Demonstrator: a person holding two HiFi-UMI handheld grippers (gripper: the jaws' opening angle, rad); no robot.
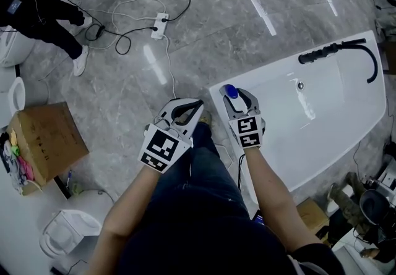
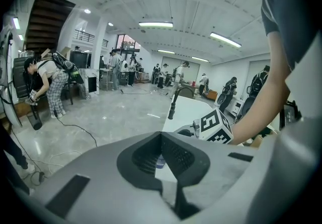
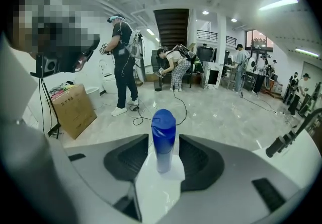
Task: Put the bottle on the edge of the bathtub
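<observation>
A blue bottle [image 1: 230, 91] with a blue cap stands upright on the near left corner of the white bathtub's rim [image 1: 218, 91]. My right gripper [image 1: 237, 94] is around it and open. In the right gripper view the bottle [image 3: 163, 137] stands between the two dark pads with a thin gap on each side, resting on the white rim [image 3: 157, 190]. My left gripper [image 1: 197, 107] hovers over the grey floor just left of the tub corner, shut with nothing in it. Its jaw tips meet in the left gripper view [image 2: 161, 135].
A black faucet and hose [image 1: 339, 50] lie at the tub's far end. On the marble floor are a white power strip [image 1: 160, 25] with cables, a cardboard box [image 1: 44, 139] and a white toilet [image 1: 67, 230]. A person [image 1: 52, 20] stands at the upper left.
</observation>
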